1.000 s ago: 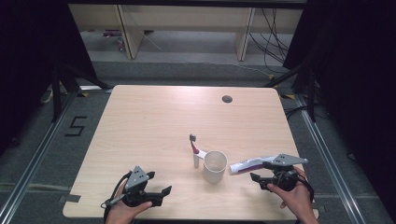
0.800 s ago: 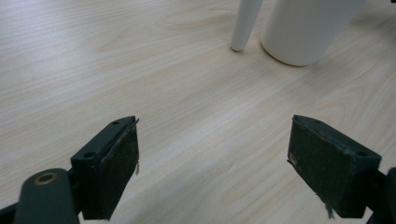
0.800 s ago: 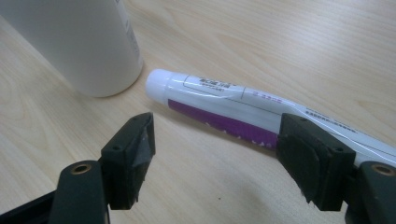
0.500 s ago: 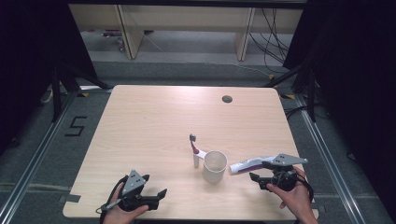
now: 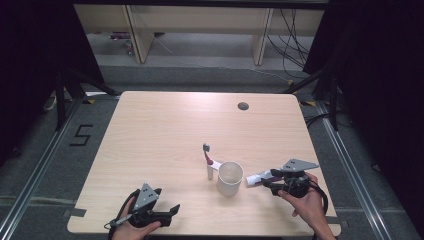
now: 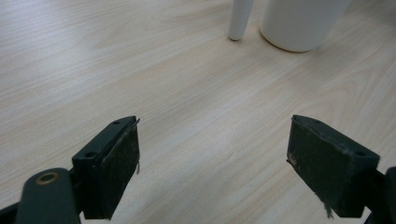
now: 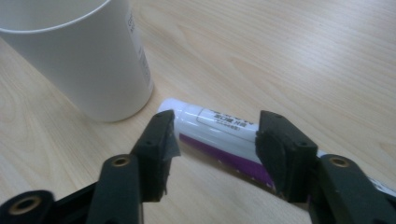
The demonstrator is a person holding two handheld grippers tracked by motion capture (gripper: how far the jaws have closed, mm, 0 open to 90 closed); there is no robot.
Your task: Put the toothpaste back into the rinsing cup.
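Observation:
A white and purple toothpaste tube lies on the wooden table, just right of a white paper cup. My right gripper straddles the tube near its cap end. Its jaws have just been closing, with the tube between them and a little room still showing at the pads. In the high view the right gripper sits at the tube. A toothbrush with a pink and white handle rests left of the cup. My left gripper stands open near the front edge, with nothing between its jaws.
The cup's base and the toothbrush's handle end stand ahead of the left gripper. A round cable hole sits at the table's far right. Dark floor and shelving surround the table.

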